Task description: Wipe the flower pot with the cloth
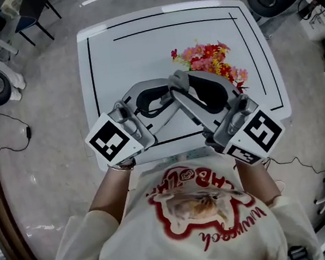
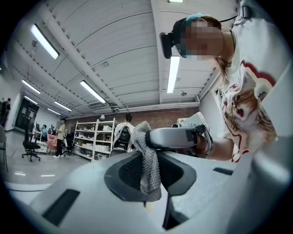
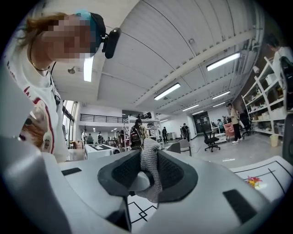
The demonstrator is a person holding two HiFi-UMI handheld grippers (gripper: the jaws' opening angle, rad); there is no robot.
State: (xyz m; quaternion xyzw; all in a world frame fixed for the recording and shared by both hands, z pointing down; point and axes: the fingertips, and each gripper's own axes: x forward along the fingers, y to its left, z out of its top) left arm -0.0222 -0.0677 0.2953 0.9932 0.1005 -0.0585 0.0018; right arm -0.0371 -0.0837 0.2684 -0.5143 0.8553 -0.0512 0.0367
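First, head view. The left gripper (image 1: 168,96) and the right gripper (image 1: 179,83) meet tip to tip above the near part of the table (image 1: 107,55), close in front of the person. The flower pot (image 1: 207,60) stands on the table beyond the tips and to their right, so the right gripper is the nearer. Only the red, pink and yellow blooms show. The pot's body cannot be made out.

Next, left gripper view. The jaws are closed on the cloth (image 2: 147,169), a grey knit strip that runs up out of them to the right gripper's tip. The pot is out of frame.

Last, right gripper view. The jaws stand partly apart with the same cloth between them. A pale gap shows beside the cloth, so this gripper is judged not to clamp it. The blooms appear small and low at the right edge, on the table. Judgement: the wiping move must carry the cloth rightward and away from the person.
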